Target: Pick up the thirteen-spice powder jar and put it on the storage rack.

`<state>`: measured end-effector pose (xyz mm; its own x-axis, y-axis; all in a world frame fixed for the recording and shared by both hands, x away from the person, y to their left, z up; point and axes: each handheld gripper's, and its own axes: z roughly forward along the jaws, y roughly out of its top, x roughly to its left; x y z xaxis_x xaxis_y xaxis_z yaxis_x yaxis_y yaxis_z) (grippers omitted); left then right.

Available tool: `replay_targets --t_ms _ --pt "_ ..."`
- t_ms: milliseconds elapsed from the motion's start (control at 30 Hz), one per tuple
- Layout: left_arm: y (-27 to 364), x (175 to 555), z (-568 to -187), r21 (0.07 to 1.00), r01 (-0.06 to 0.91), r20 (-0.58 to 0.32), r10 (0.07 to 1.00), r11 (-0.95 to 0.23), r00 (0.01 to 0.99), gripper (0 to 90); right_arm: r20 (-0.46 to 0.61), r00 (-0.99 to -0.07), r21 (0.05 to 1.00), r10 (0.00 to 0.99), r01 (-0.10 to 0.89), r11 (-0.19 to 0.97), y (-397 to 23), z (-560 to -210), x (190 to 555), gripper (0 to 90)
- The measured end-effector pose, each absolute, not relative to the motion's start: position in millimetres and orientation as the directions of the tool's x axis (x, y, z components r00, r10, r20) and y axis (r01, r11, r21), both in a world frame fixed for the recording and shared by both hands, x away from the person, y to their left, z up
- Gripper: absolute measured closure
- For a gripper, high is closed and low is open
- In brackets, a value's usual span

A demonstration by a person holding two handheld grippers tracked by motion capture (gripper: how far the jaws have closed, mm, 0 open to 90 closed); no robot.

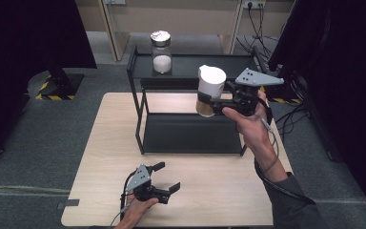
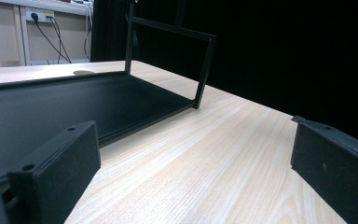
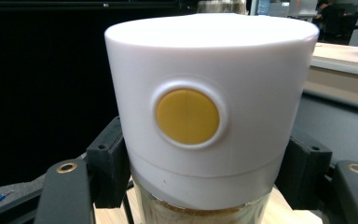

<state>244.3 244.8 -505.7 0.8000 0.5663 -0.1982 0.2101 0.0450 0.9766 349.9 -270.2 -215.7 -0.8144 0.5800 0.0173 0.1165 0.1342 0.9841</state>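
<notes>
While the left gripper rests on the worktop with jaws spread apart, the right gripper clasps a white-lidded jar aloft before the black rack

No readable text, label, brand or number appears on anything.

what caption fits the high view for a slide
Right tongs hold a white-lidded jar above the black rack, a second jar on its top shelf; left tongs rest open on the table.
</notes>
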Motion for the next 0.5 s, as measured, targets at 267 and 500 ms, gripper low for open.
replay_targets --t_ms 267,500 --pt "244.7 244.4 -505.6 0.977 0.210 -0.198 0.566 0.044 0.801 0.9 0.018 -0.804 0.984 0.595 0.122 0.134 -262.0 -195.5 359.4 31.0" --pt "244.9 244.3 -505.7 0.977 0.211 -0.199 0.565 0.045 0.801 0.9 0.016 -0.783 0.982 0.621 0.130 0.138 -253.0 -180.0 370.4 31.0"
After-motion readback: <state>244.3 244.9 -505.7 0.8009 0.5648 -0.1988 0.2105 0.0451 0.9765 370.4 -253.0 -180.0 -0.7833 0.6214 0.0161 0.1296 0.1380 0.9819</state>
